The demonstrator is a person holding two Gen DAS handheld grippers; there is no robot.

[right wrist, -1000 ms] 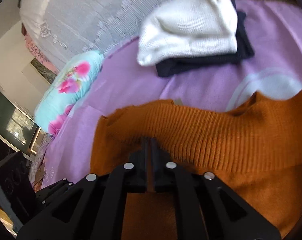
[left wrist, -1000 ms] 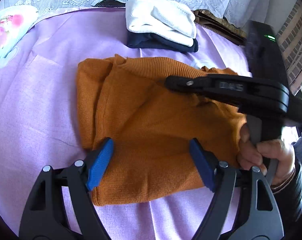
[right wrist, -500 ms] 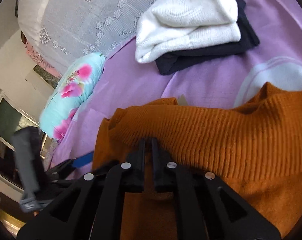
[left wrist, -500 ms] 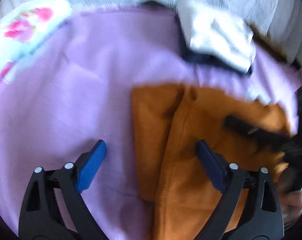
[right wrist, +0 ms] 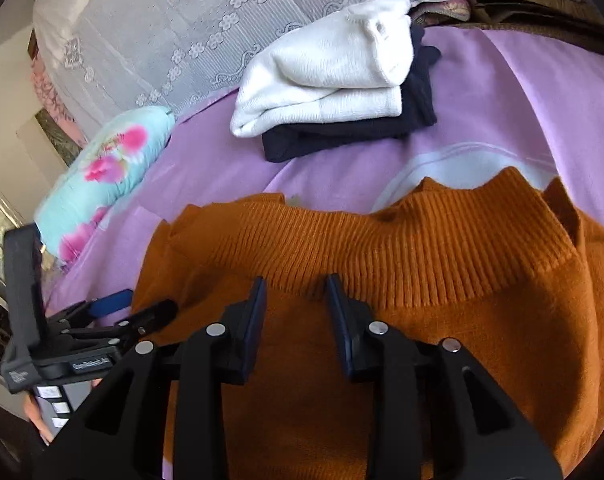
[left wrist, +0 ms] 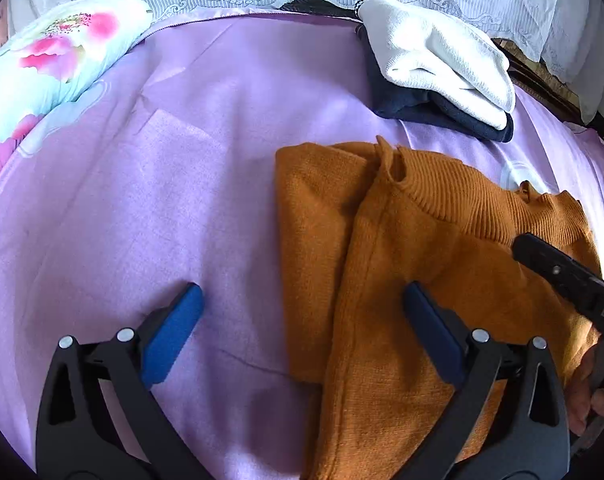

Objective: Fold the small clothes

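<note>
An orange knit sweater [left wrist: 422,248] lies partly folded on the purple bed sheet [left wrist: 161,184], with its ribbed collar [right wrist: 414,248] toward the far side. My left gripper [left wrist: 302,308] is open, one blue pad over bare sheet and the other over the sweater's left part. My right gripper [right wrist: 295,284] stands open just above the sweater below the collar, holding nothing. The right gripper also shows in the left wrist view as a black bar [left wrist: 562,276], and the left gripper [right wrist: 113,312] appears at the sweater's left edge in the right wrist view.
A folded white garment [left wrist: 442,56] sits on a folded dark navy one [left wrist: 442,116] at the far side of the bed. A floral pillow [left wrist: 41,64] lies at the far left. A lace-covered headboard [right wrist: 189,28] runs along the back.
My right gripper, shut on the sweater near the collar before, has opened and let the fabric go. My left gripper has shifted left, off the sweater's middle toward its left edge.
</note>
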